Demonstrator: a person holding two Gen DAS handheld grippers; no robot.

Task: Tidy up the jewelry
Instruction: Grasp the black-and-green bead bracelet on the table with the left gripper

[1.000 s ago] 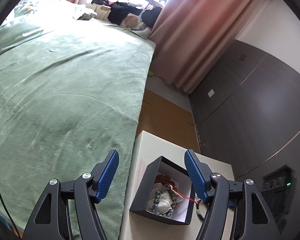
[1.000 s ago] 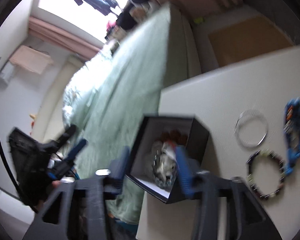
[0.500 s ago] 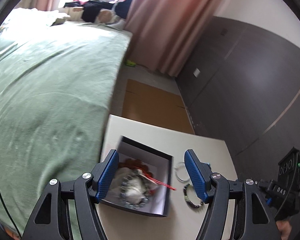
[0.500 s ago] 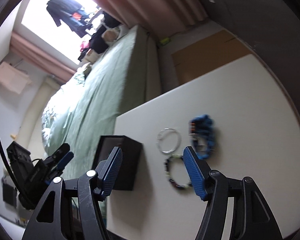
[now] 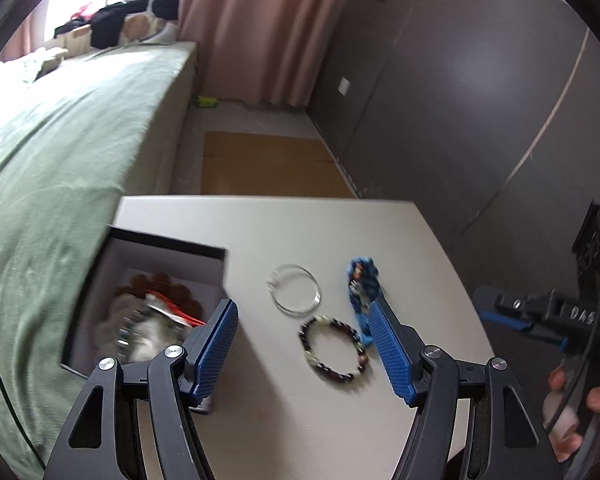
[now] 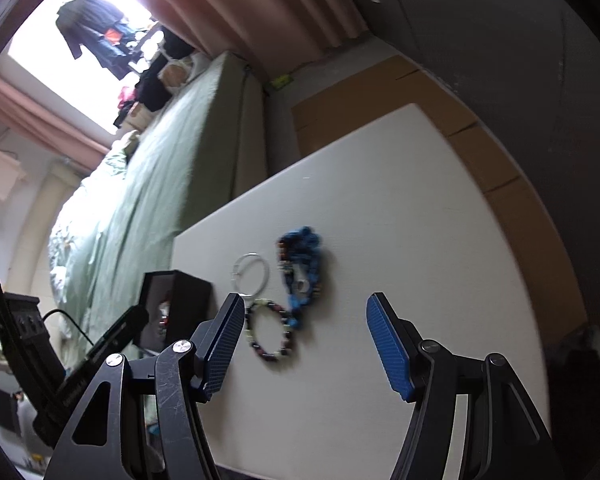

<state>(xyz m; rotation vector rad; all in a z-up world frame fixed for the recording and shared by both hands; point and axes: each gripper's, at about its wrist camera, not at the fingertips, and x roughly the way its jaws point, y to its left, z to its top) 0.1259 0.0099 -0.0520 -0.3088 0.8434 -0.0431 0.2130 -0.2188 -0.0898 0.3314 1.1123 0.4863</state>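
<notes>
Both our grippers, left gripper (image 5: 302, 342) and right gripper (image 6: 302, 344), gape wide, empty. Risk: beaded bracelet (image 5: 334, 350), mid-table (image 5: 340, 224), skids when jaws close.

On the white table (image 5: 300, 232) lie three loose pieces of jewelry: one thin silver bangle (image 5: 294, 294), one dark beaded bracelet (image 5: 334, 350) with a few pale beads, and one blue bracelet (image 5: 362, 286). There is one open black box (image 5: 148, 300). Inside it is more jewelry (red-brown beads, grey beads and a red cord), but it is blurred and I cannot count the pieces. Two grippers are visible, the left gripper (image 5: 302, 346) and the right gripper (image 6: 304, 344), each with two blue pads.
</notes>
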